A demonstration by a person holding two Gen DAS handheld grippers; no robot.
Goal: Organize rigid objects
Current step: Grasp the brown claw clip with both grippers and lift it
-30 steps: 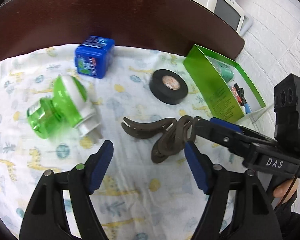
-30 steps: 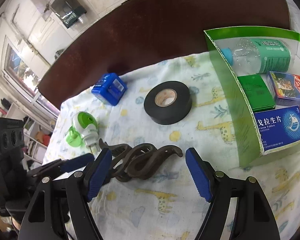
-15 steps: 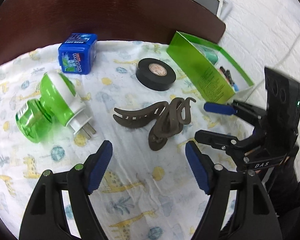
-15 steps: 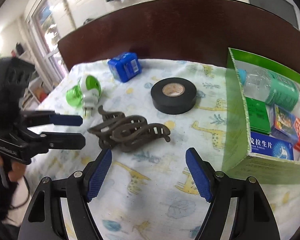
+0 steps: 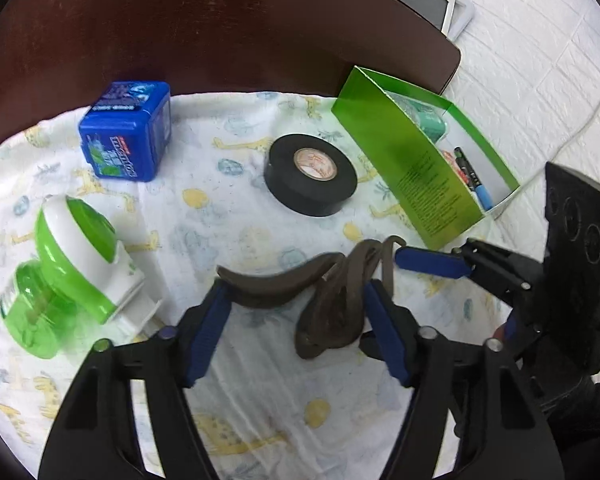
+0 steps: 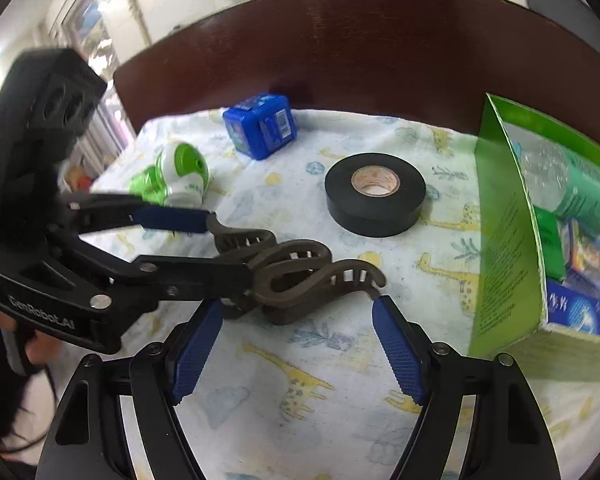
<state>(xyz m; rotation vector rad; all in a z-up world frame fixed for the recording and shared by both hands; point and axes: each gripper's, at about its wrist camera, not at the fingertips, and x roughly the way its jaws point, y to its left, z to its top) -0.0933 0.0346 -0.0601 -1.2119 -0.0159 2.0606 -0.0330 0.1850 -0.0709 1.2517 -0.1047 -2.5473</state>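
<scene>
Brown plastic hair claw clip (image 5: 332,292) on giraffe-print cloth (image 5: 236,412), bracketed by left gripper (image 5: 296,300), fingers spread wide, touching both ends without a firm grip. Right gripper (image 6: 298,312) likewise wide apart, empty, beside clip. Black tape roll (image 5: 311,174) near green box (image 5: 416,172).

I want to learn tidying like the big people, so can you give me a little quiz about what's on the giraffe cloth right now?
1. True or false: the black tape roll lies on the cloth, outside the green box.
2. What lies between the fingers of the left tongs? A) blue box B) brown hair clip C) tape roll
3. Are the right tongs open or shut?
Key: 1 true; 2 B; 3 open.
</scene>
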